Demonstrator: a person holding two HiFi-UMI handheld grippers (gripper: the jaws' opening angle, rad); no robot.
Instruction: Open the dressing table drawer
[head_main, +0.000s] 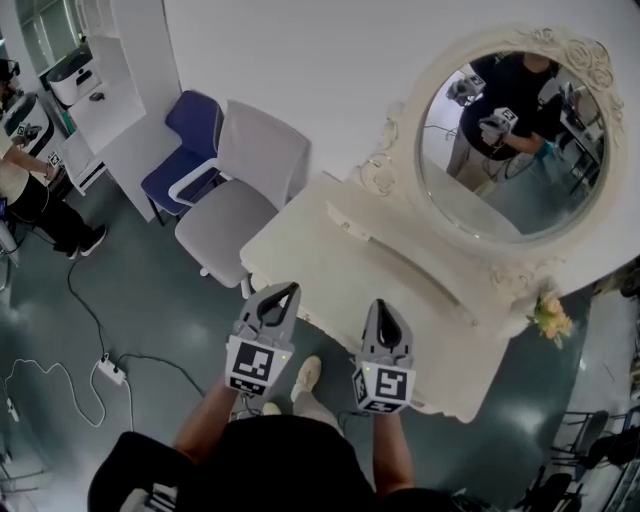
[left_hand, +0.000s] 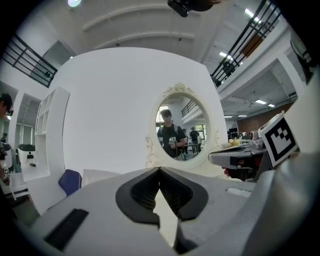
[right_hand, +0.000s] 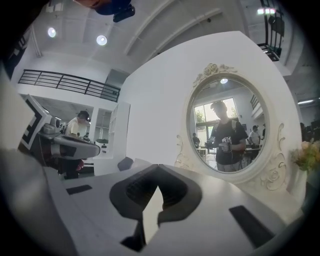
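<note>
A cream dressing table (head_main: 330, 262) with a carved round mirror (head_main: 515, 140) stands against the white wall. Its drawer front is hidden under the table's near edge in the head view. My left gripper (head_main: 290, 290) hovers over that near edge, pointing at the mirror, jaws shut and empty. My right gripper (head_main: 381, 305) is beside it, a little to the right, also shut with nothing between its jaws. In the left gripper view the jaws (left_hand: 159, 170) meet tip to tip in front of the mirror (left_hand: 178, 127). The right gripper view shows the same closed tips (right_hand: 157, 167).
A grey chair (head_main: 240, 190) and a blue chair (head_main: 190, 150) stand left of the table. A power strip with cables (head_main: 110, 370) lies on the floor at the left. A person (head_main: 30, 190) stands far left. Yellow flowers (head_main: 550, 318) sit at the table's right end.
</note>
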